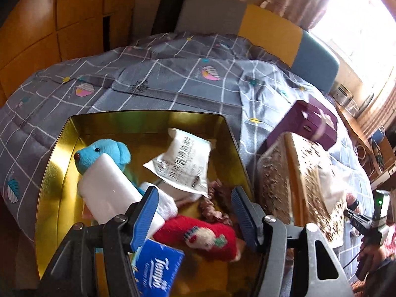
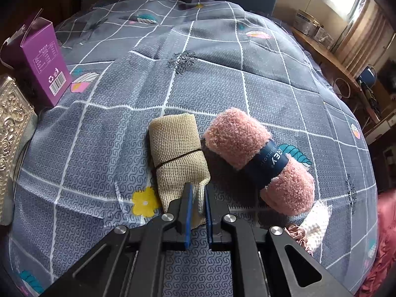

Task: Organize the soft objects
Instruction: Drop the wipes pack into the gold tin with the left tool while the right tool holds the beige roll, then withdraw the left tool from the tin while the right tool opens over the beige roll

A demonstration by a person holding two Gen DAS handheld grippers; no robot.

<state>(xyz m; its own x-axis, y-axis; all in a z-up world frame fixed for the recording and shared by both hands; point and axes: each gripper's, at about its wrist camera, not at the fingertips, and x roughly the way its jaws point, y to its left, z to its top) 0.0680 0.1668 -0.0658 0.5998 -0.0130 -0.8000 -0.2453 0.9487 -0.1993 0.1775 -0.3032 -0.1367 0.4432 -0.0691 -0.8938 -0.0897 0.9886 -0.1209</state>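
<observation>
My left gripper [image 1: 194,193] hangs open over a gold tin [image 1: 148,115], nothing between its fingers. Inside the tin lie a blue plush bear [image 1: 104,156], a white pack [image 1: 109,190], a printed white sachet [image 1: 184,163], a red knitted piece [image 1: 198,237], a blue Tempo tissue pack [image 1: 158,269] and a pink scrunchie [image 1: 217,203]. My right gripper [image 2: 198,186] is shut on the near corner of a beige mesh roll [image 2: 177,156] that lies on the bed. A pink fluffy towel roll [image 2: 259,160] with a dark band lies just right of it.
A grey checked quilt [image 2: 210,74] covers the bed. A purple box [image 2: 47,61] and an embossed metal lid [image 2: 12,123] stand at the left. A white knit item [image 2: 316,225] and another scrunchie [image 2: 297,235] lie near the right gripper. A desk runs along the window.
</observation>
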